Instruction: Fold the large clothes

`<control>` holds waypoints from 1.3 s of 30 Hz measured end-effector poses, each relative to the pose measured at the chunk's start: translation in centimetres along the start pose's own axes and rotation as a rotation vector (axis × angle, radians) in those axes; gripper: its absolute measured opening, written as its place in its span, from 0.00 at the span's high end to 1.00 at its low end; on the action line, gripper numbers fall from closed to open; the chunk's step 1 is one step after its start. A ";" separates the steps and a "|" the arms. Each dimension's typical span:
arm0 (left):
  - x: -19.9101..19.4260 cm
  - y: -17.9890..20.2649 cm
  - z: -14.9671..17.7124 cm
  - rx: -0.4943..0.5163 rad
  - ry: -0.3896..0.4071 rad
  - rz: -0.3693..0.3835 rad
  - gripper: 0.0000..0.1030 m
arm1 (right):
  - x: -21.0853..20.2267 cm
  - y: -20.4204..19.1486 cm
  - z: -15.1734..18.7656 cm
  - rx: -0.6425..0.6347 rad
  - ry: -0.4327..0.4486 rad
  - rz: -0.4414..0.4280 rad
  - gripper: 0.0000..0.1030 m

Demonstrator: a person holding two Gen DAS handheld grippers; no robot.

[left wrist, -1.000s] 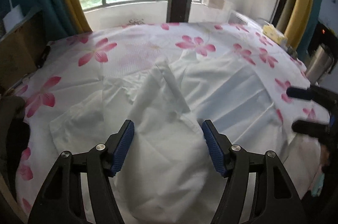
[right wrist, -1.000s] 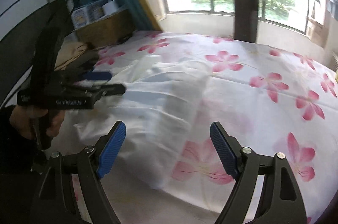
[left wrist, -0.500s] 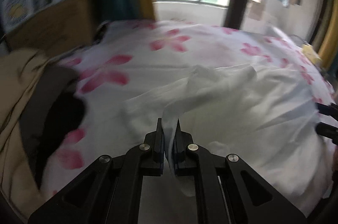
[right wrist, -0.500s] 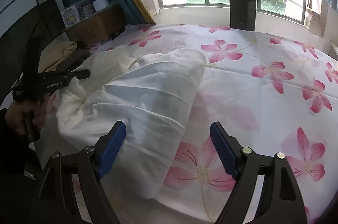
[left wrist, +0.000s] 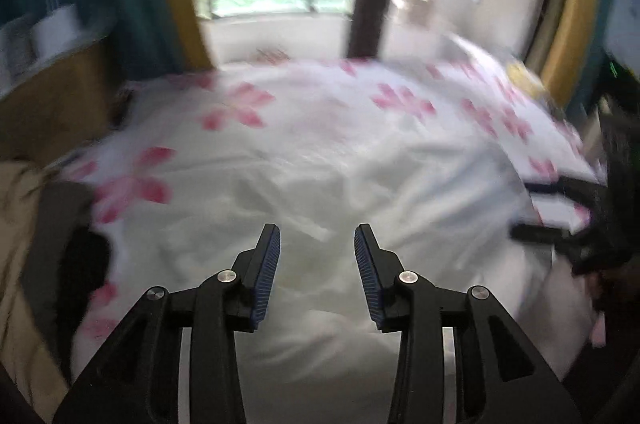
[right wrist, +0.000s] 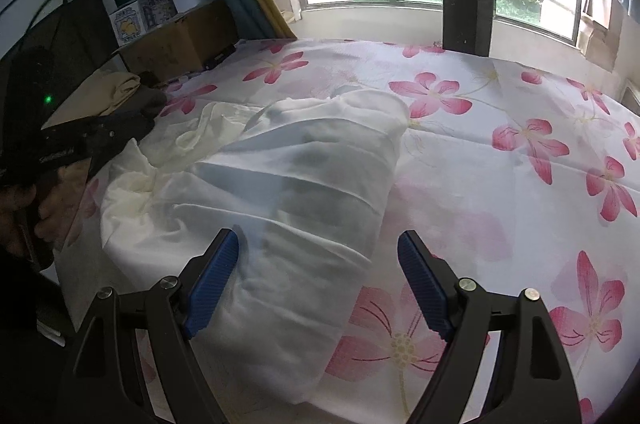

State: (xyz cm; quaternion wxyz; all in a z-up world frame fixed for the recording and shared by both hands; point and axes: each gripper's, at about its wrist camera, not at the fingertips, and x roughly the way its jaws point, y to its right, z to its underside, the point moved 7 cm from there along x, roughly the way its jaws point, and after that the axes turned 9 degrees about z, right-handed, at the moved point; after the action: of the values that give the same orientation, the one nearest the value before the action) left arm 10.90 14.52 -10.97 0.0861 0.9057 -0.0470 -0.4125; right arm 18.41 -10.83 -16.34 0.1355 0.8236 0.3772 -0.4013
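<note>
Daylight pours through the balcony window onto a bed spread with a white sheet [right wrist: 520,96] printed in pink flowers.

From the left wrist camera everything is smeared by motion. The left gripper [left wrist: 316,256] hangs over the rumpled white garment [left wrist: 320,184], which lies across the near half of the bed. Its jaws are opening, partly apart, and nothing sits between the blue pads; the cloth lies below them, not pinched. At the right edge the dark fingers of the other tool show, blurred.

From the right wrist camera the picture is sharp. The right gripper [right wrist: 318,276] stands wide apart and empty, poised just over the near end of the garment [right wrist: 304,176], whose near layer lies folded in long creases while its far left part is bunched and cream-coloured. A tan cloth [right wrist: 112,88] lies beside the bed, left, near the left gripper [right wrist: 120,128].

My worry is the thin, slippery-looking fabric: a grab at these creases may catch one layer only, or nip the bedsheet along with it, dragging the fold askew.
</note>
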 end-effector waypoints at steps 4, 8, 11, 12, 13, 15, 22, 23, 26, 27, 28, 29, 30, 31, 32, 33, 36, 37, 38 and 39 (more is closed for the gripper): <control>3.4 0.8 0.7 0.048 -0.114 0.037 0.60 | -0.5 0.6 0.3 0.013 0.004 0.011 0.20; 5.1 -1.2 0.5 0.023 -0.141 -0.045 0.60 | -0.9 1.3 0.6 0.030 0.006 0.021 0.20; 5.2 -3.7 0.1 -0.020 -0.122 -0.101 0.60 | -0.9 1.5 0.7 0.036 0.004 0.025 0.20; 4.9 -4.0 0.0 -0.023 -0.112 -0.101 0.60 | -1.0 1.6 0.7 0.037 0.004 0.025 0.20; 4.4 -4.1 -0.3 -0.011 -0.076 -0.090 0.67 | -1.0 1.6 0.7 0.037 0.006 0.024 0.20; 3.8 -4.1 -0.4 0.011 -0.048 -0.047 0.98 | -1.0 1.6 0.6 0.035 0.007 0.026 0.20; 0.0 -5.3 -1.3 -0.048 0.091 -0.075 0.98 | -1.4 1.3 0.0 0.025 0.026 0.034 0.20; -0.5 -5.8 -1.4 -0.062 0.105 -0.085 0.98 | -1.5 1.2 -0.1 0.024 0.032 0.034 0.20; -0.4 -6.5 -0.8 -0.085 0.074 -0.101 0.98 | -1.3 1.0 -0.1 0.016 0.035 0.037 0.20; 0.1 -6.6 -0.4 -0.091 0.054 -0.106 0.98 | -1.1 1.0 0.0 0.013 0.030 0.038 0.20; 0.4 -6.7 0.0 -0.104 0.037 -0.112 0.97 | -0.5 0.9 0.3 0.010 0.022 0.040 0.20; 0.6 -6.5 0.3 -0.110 0.027 -0.116 0.96 | -0.2 0.9 0.5 0.010 0.013 0.044 0.20; 0.7 -6.4 0.6 -0.109 0.019 -0.124 0.95 | 0.5 1.0 0.8 0.015 -0.008 0.060 0.20; 0.7 -6.2 0.9 -0.105 0.010 -0.145 0.90 | 0.7 1.1 1.0 0.016 -0.014 0.070 0.20; 0.7 -6.1 1.1 -0.106 0.010 -0.165 0.81 | 0.9 1.1 1.2 0.018 -0.019 0.079 0.20; 0.6 -5.8 1.4 -0.108 0.011 -0.170 0.75 | 1.0 1.2 1.3 0.023 -0.022 0.085 0.19; -0.1 -4.8 2.0 -0.118 0.026 -0.137 0.60 | 0.9 1.5 1.3 0.043 -0.024 0.093 0.17; -0.4 -4.3 2.2 -0.118 0.034 -0.121 0.59 | 0.8 1.6 1.3 0.044 -0.023 0.097 0.17; -0.6 -3.9 2.4 -0.117 0.038 -0.108 0.58 | 0.7 1.6 1.2 0.042 -0.021 0.101 0.17; -0.8 -3.4 2.6 -0.113 0.040 -0.096 0.57 | 0.5 1.5 1.2 0.041 -0.018 0.105 0.17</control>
State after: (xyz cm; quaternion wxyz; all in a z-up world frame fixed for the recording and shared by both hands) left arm 8.44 17.72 -12.74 0.1180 0.9087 0.0217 -0.3998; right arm 19.05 -12.26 -17.62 0.1429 0.8411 0.3241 -0.4088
